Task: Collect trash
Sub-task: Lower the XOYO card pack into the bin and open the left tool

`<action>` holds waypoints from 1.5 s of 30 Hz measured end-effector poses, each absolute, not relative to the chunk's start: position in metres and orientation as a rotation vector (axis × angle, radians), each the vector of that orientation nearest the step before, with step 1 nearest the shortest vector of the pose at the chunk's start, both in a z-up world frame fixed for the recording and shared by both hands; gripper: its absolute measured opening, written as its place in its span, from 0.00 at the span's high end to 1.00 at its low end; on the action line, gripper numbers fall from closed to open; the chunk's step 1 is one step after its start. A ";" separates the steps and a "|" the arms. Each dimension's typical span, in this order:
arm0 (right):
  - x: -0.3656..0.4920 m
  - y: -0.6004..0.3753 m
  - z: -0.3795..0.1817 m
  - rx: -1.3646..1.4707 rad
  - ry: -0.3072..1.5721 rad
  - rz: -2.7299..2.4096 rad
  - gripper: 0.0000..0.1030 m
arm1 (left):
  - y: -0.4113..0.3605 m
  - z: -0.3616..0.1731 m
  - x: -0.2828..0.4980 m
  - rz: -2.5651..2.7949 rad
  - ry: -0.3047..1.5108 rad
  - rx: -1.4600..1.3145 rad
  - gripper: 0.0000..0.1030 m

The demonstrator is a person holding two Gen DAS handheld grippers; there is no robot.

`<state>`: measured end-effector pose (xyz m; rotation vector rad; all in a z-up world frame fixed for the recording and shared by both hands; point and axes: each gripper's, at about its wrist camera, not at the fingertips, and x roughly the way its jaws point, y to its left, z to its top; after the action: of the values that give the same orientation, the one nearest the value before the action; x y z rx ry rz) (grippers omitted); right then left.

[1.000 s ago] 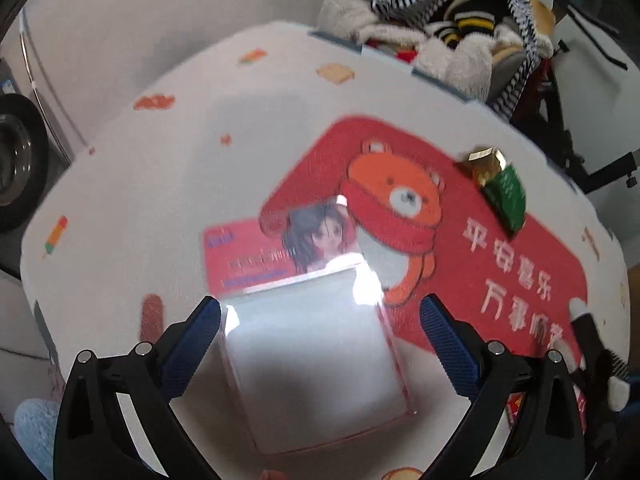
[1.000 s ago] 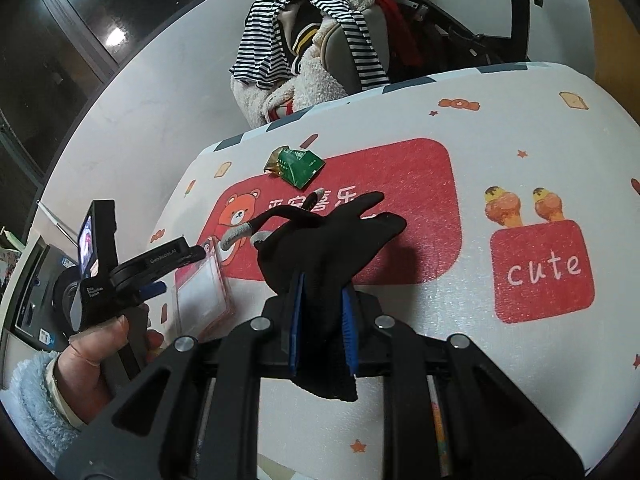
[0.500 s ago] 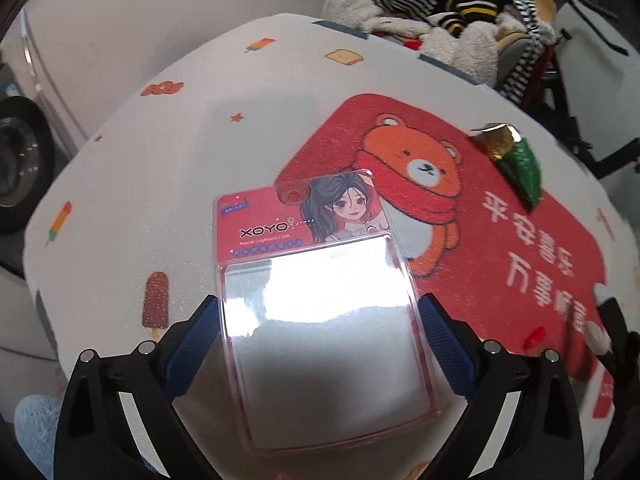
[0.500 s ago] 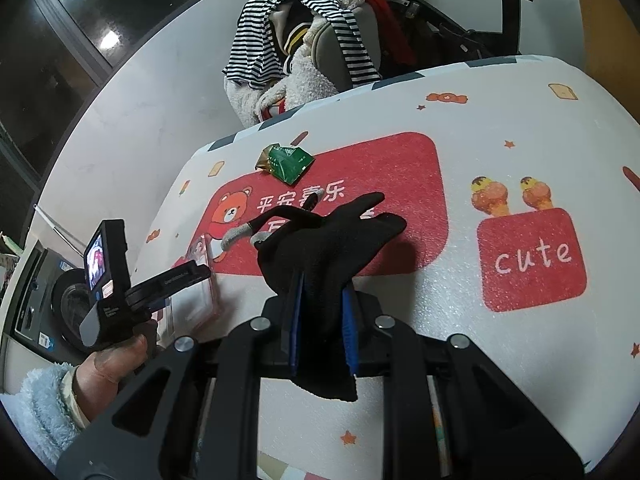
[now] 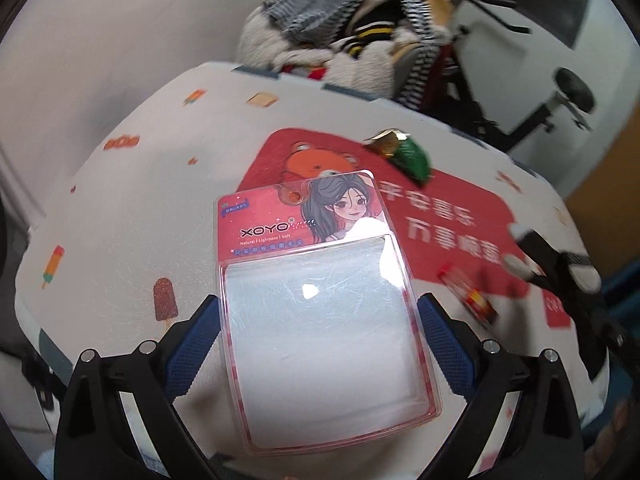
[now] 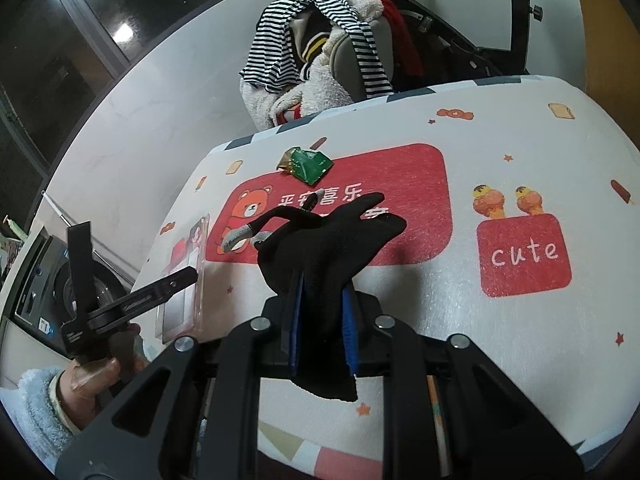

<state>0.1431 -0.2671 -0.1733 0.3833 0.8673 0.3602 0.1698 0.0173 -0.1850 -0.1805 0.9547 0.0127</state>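
Left tongs (image 5: 320, 320): pads pressed on both side edges of a clear blister pack (image 5: 320, 320), lifted above the bench (image 5: 132, 208). Right tongs (image 6: 322, 324): clamped on a black glove (image 6: 320, 248). Beyond the glove, on the bench's red panel: green foil wrapper (image 6: 308, 164). Just beside the glove: small red wrapper (image 5: 468, 296). Behind the bench: chair heaped with striped clothing (image 6: 316, 40).

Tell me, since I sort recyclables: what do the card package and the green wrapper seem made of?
Card package: glossy clear plastic blister over printed card, judging by glare and scuffs. Green wrapper: probably metallised foil film, crinkled, shiny, gold inside.
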 end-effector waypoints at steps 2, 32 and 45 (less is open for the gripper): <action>0.138 -0.267 -0.168 0.384 0.859 0.359 0.80 | 0.013 -0.176 0.156 -0.029 0.937 -0.168 0.08; 0.013 -0.276 -0.137 0.367 0.785 0.309 0.80 | -0.051 -0.180 -0.005 -0.389 0.938 -0.007 0.08; 0.007 -0.282 -0.143 0.369 0.810 0.300 0.80 | -0.047 -0.175 0.004 -0.372 0.931 -0.050 0.06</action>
<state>0.0068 -0.2819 -0.1428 0.3687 0.8096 0.3005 0.0040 -0.0467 -0.1753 -0.0505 0.9311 -0.3725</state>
